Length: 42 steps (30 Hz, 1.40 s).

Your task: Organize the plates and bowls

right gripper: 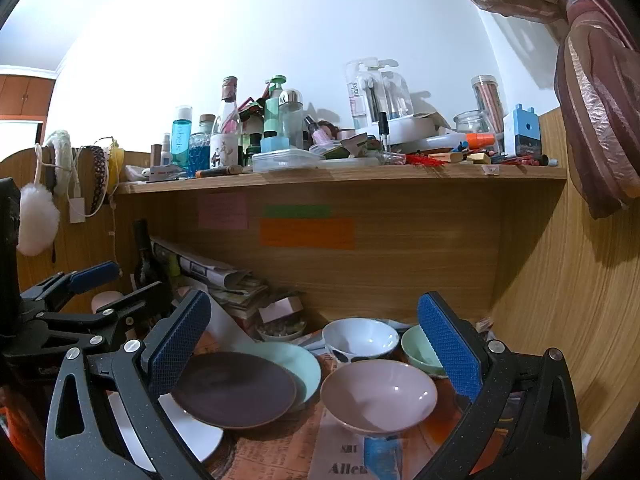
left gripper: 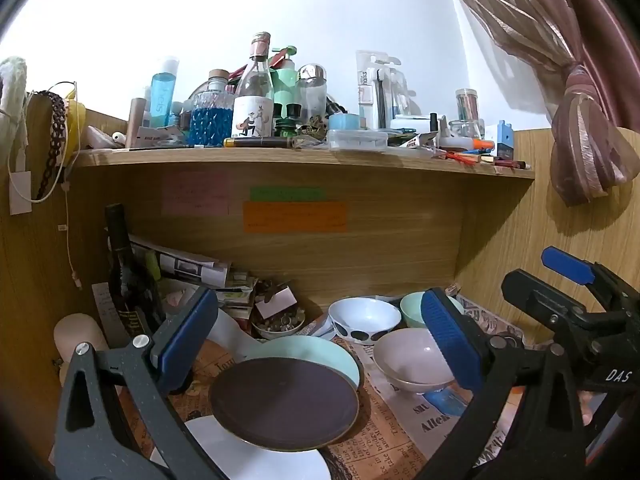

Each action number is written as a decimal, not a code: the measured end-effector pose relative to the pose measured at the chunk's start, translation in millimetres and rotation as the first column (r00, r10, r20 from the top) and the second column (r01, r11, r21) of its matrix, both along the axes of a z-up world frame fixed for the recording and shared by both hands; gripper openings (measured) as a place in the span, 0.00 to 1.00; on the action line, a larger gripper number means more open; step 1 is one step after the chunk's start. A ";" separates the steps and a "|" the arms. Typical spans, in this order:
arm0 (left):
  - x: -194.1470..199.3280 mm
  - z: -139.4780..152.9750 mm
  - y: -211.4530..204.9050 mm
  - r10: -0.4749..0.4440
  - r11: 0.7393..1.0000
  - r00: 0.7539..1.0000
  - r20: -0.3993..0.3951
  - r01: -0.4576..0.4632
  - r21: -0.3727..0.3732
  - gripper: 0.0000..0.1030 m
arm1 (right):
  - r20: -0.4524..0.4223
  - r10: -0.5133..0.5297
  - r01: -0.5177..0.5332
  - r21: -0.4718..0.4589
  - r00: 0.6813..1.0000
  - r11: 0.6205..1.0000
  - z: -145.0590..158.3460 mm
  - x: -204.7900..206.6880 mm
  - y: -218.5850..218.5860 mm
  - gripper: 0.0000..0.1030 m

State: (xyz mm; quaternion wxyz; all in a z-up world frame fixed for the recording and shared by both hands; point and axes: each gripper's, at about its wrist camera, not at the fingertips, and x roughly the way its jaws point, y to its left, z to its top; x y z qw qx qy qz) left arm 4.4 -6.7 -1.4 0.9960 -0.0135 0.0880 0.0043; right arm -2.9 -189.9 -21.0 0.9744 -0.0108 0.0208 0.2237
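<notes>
A brown plate point(left gripper: 284, 402) lies overlapping a mint plate point(left gripper: 320, 354) and a white plate point(left gripper: 256, 460) on newspaper. A pink bowl point(left gripper: 412, 360), a white spotted bowl point(left gripper: 364, 318) and a mint bowl point(left gripper: 412, 308) stand to the right. My left gripper point(left gripper: 316, 344) is open above the plates, holding nothing. In the right wrist view my right gripper point(right gripper: 316, 352) is open and empty above the brown plate point(right gripper: 236, 390) and pink bowl point(right gripper: 378, 394); the white bowl point(right gripper: 360, 336), mint bowl point(right gripper: 420, 346), mint plate point(right gripper: 300, 364) and white plate point(right gripper: 188, 428) show too.
A wooden shelf point(left gripper: 304, 158) crowded with bottles and jars hangs overhead. A dark bottle point(left gripper: 120, 256), stacked papers point(left gripper: 192, 268) and a small dish of pebbles point(left gripper: 278, 324) crowd the back left. Wooden walls close the back and right; a curtain point(left gripper: 580, 120) hangs right.
</notes>
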 end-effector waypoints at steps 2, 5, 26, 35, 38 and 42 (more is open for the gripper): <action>-0.2 -0.2 0.7 -0.001 1.000 1.000 0.001 0.001 0.001 1.00 | -0.001 0.002 -0.002 0.000 1.000 1.000 0.0 0.2 -0.3 1.00; -0.6 -0.2 0.9 0.003 1.000 1.000 0.004 -0.003 0.003 1.00 | -0.002 0.003 -0.003 -0.001 1.000 1.000 -0.4 -0.8 0.4 1.00; -2.1 -0.3 3.4 0.001 1.000 1.000 0.006 -0.001 0.001 1.00 | 0.007 0.009 -0.009 0.007 1.000 1.000 -2.2 -3.8 1.0 1.00; -2.2 -0.9 3.1 0.001 1.000 1.000 0.008 -0.001 0.001 1.00 | 0.007 0.008 -0.008 0.008 1.000 1.000 -2.3 -3.9 1.2 1.00; -2.1 -0.8 3.8 0.003 1.000 1.000 0.008 -0.003 0.003 1.00 | 0.006 0.008 -0.008 0.009 1.000 1.000 -2.3 -3.9 1.1 1.00; -2.2 -0.9 3.9 0.003 1.000 1.000 0.008 -0.003 0.002 1.00 | 0.006 0.008 -0.008 0.010 1.000 1.000 -2.4 -3.8 1.2 1.00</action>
